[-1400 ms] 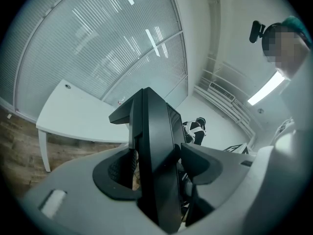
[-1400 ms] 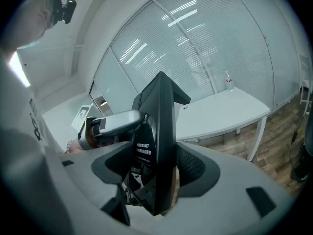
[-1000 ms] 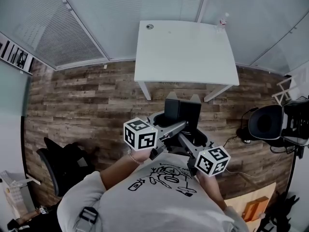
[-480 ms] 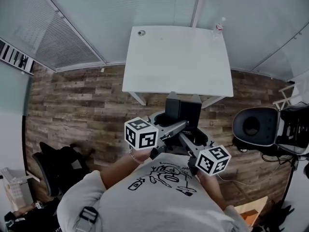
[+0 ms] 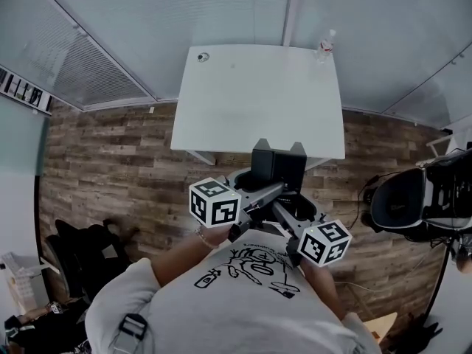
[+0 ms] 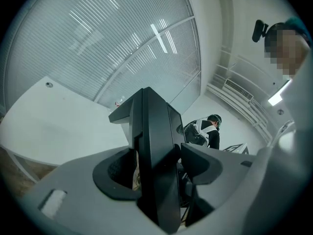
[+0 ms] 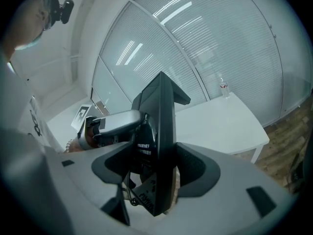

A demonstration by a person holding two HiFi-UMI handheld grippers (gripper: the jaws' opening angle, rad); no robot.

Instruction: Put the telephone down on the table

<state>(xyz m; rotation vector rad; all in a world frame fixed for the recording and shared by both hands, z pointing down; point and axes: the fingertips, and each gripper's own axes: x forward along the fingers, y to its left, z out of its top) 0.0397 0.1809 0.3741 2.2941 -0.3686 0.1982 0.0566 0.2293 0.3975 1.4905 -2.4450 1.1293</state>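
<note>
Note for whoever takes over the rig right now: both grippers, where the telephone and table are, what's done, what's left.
Left gripper: shut on the telephone.
Right gripper: shut on it too, from the other side.
Telephone: held in the air by the white table, at its near edge, not on it.
Done: telephone lifted.
Left: bring it over the table, set it on the bare top, release.

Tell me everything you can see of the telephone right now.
The telephone is black, boxy, matte like plastic, with a white-printed label on one face. It hangs in the air before the person's chest, clamped from both sides by the left gripper and right gripper, near the white table's front edge, not resting on it.
</note>
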